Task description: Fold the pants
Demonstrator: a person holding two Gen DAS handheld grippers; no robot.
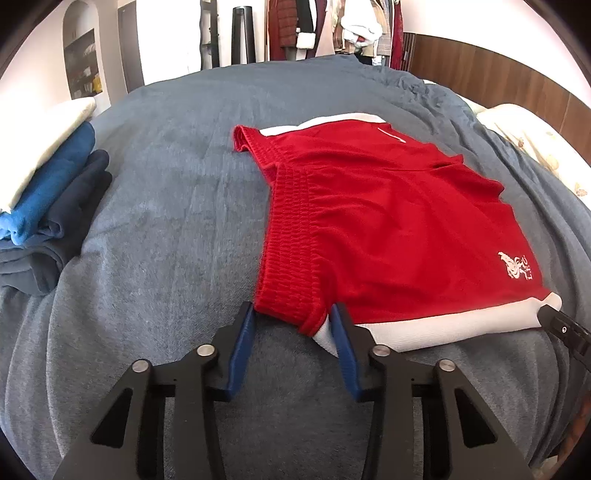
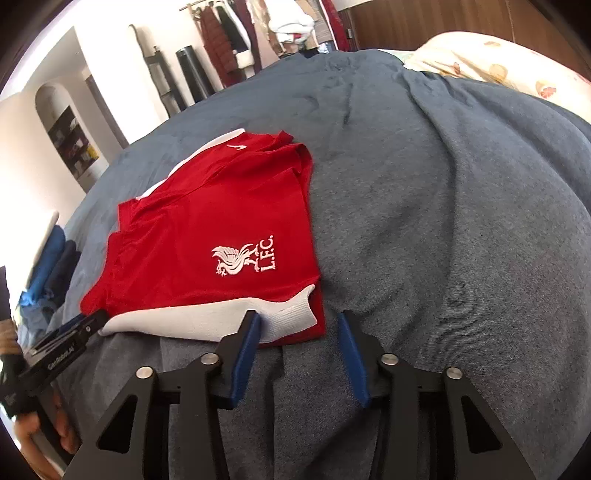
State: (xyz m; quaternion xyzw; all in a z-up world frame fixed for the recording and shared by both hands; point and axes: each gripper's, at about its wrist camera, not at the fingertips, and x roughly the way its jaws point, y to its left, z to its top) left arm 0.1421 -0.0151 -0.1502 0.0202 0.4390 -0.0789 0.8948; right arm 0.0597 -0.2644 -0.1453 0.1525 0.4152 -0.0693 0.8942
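Shorts (image 1: pixel 388 221) sit between both spread hand-held grippers, left (image 1: pixel 291 325) and right (image 2: pixel 299 332); only left view shows the waistband (image 1: pixel 291 236).

red shorts (image 1: pixel 369 221) lie on the grey bedspread (image 1: pixel 166 166). the left gripper (image 1: pixel 291 317) straddles their waistband corner at 6 o'clock, pads apart. folded clothes (image 1: pixel 48 199) are stacked at 9 o'clock.

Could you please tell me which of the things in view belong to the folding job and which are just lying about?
Job:
- red shorts
- left tongs
- right tongs
- grey blanket they lie on

Lying about:
- folded stack
- pillow
- hanging clothes
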